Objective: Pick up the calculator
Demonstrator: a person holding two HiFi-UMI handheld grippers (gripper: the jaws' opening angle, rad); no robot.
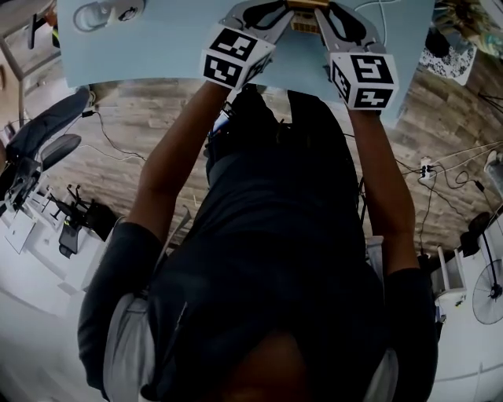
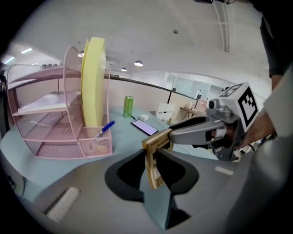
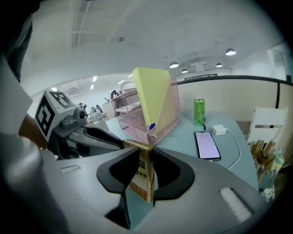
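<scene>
A gold calculator point(image 2: 154, 161) stands on edge above the light-blue table point(image 2: 55, 169), squeezed between the jaws of my left gripper point(image 2: 153, 160). My right gripper point(image 3: 144, 170) is shut on the same calculator point(image 3: 143, 177) from the other side. In the left gripper view, the right gripper's fingers point(image 2: 192, 128) reach in to the calculator's top corner. The left gripper's fingers point(image 3: 98, 137) show the same way in the right gripper view. In the head view the calculator point(image 1: 305, 20) is at the top edge, between the left gripper point(image 1: 275, 17) and the right gripper point(image 1: 335, 22).
A pink mesh desk organiser point(image 2: 50, 123) holds a yellow folder point(image 2: 92, 82) and a blue pen point(image 2: 105, 128). Behind it stand a green can point(image 2: 127, 106), a smartphone point(image 3: 207, 145) and a white charger point(image 3: 219, 130) with its cable. Office chairs point(image 1: 43, 129) and cables lie on the wooden floor.
</scene>
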